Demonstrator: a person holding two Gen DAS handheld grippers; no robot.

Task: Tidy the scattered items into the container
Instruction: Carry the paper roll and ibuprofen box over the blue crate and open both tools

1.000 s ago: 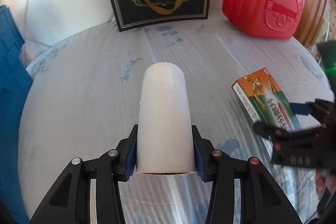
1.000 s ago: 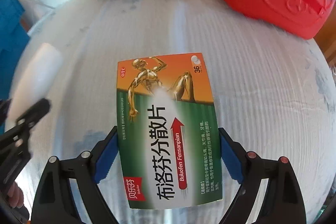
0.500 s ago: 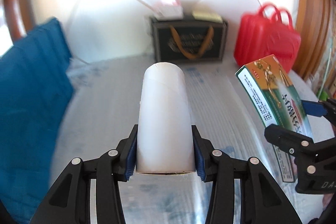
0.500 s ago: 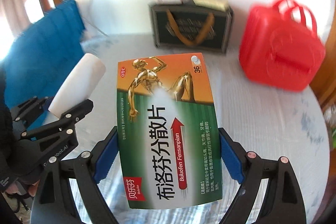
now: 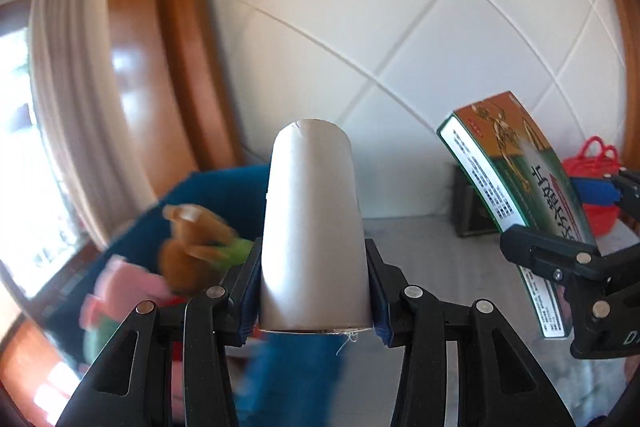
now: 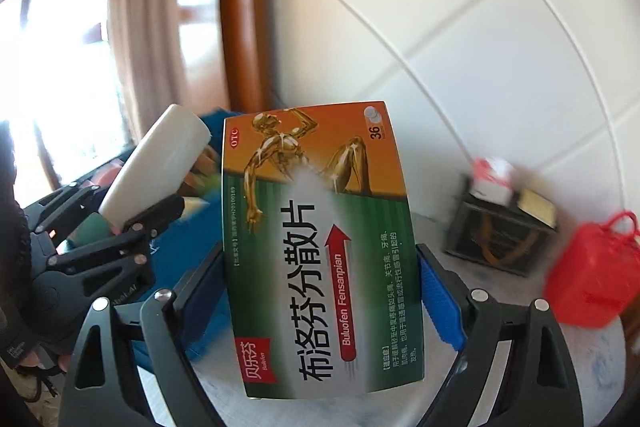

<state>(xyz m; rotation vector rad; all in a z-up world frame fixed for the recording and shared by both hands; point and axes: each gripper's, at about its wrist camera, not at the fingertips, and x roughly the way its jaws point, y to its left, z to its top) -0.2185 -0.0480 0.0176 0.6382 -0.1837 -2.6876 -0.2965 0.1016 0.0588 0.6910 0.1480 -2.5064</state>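
Observation:
My left gripper (image 5: 314,291) is shut on a white cylindrical roll (image 5: 314,227), held up in the air; it also shows in the right wrist view (image 6: 156,167). My right gripper (image 6: 320,307) is shut on a green and orange medicine box (image 6: 320,247), also lifted; the box shows in the left wrist view (image 5: 516,195) at right. The blue crate (image 5: 224,195) lies ahead to the left, holding soft toys: a brown one (image 5: 192,247) and a pink one (image 5: 124,287).
A dark gift bag (image 6: 496,235) and a red case (image 6: 592,279) stand at the back right of the pale table (image 6: 500,367). White tiled wall behind, a wooden frame and curtain at left.
Both grippers have risen and swung left with their loads. The table has dropped low in view, and the blue crate with toys has come into sight.

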